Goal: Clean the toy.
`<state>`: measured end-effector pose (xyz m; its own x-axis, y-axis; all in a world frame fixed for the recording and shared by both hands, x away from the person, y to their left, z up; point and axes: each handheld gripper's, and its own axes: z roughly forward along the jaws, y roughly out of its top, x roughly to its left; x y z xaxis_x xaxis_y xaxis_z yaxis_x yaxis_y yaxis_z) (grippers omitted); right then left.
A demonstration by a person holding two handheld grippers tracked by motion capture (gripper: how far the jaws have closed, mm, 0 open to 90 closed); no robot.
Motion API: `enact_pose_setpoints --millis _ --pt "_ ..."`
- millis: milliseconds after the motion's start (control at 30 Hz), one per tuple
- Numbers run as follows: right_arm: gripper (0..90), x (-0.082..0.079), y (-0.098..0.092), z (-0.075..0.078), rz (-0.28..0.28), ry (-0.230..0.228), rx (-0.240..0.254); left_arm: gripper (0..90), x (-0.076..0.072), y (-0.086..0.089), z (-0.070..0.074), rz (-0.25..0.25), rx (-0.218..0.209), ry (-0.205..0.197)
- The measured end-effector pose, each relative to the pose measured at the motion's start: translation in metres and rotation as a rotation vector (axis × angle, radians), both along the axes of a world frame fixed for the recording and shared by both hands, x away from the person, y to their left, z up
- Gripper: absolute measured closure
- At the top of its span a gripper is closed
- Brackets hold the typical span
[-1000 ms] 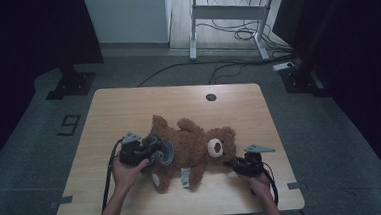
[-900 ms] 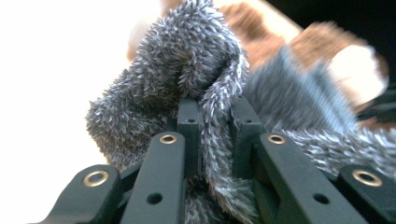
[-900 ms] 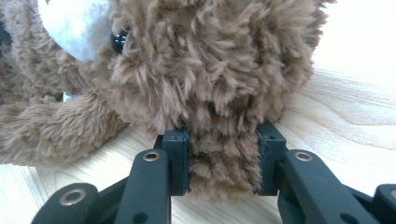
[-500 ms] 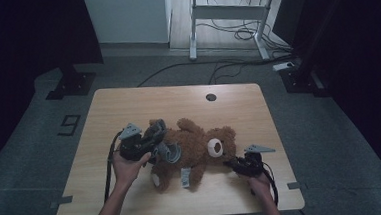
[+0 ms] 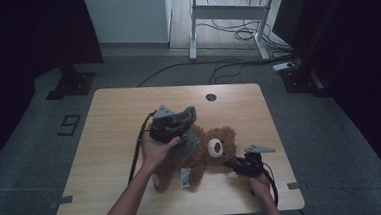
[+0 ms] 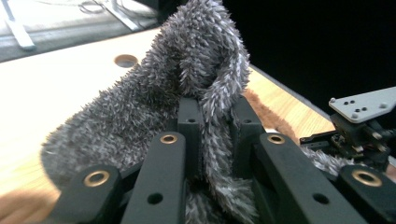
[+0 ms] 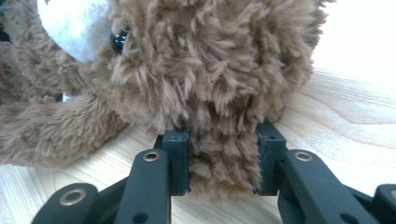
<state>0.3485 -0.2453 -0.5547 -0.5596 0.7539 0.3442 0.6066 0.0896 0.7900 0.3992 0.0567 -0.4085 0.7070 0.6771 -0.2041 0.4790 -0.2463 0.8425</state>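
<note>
Lifted and carried toward the far edge of the table since the earlier frames, the grey fuzzy garment [image 5: 182, 122] now hangs bunched above the teddy bear [image 5: 201, 152], one end still draped down on the bear's body, where a second ago it lay low over the bear's left side. It is a small piece of shaggy plush cloth, and by its look it will be very light and wholly limp: it folds over itself, sags wherever it is not held, and its long pile may slide a little between hard pads, so a grip on a doubled fold or hem seems safer than one on a single layer. The left tongs [image 6: 215, 109] are clenched on just such a fold, the grey pile pinched between the jaws. The bear lies on its back near the table's near edge, right of the middle, soft and squashy too, a white tag [image 5: 185, 177] showing at its lower body. The right tongs [image 7: 223, 140] are clamped on a tuft of brown fur beside its head, resting low on the table [image 5: 114, 117] near the near right corner, which should keep the bear from being dragged along as the cloth pulls free.
</note>
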Motion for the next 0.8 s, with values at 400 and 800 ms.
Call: enact_pose_setpoints --millis 400,800 --pt "65.5 -0.001 0.001 0.0 -0.001 -0.002 -0.008 78.0 0.016 -0.04 -0.048 -0.018 0.185 0.085" --pt "65.6 -0.002 0.002 0.0 -0.012 0.006 -0.013 77.9 0.006 0.074 -0.047 0.194 0.197 0.11"
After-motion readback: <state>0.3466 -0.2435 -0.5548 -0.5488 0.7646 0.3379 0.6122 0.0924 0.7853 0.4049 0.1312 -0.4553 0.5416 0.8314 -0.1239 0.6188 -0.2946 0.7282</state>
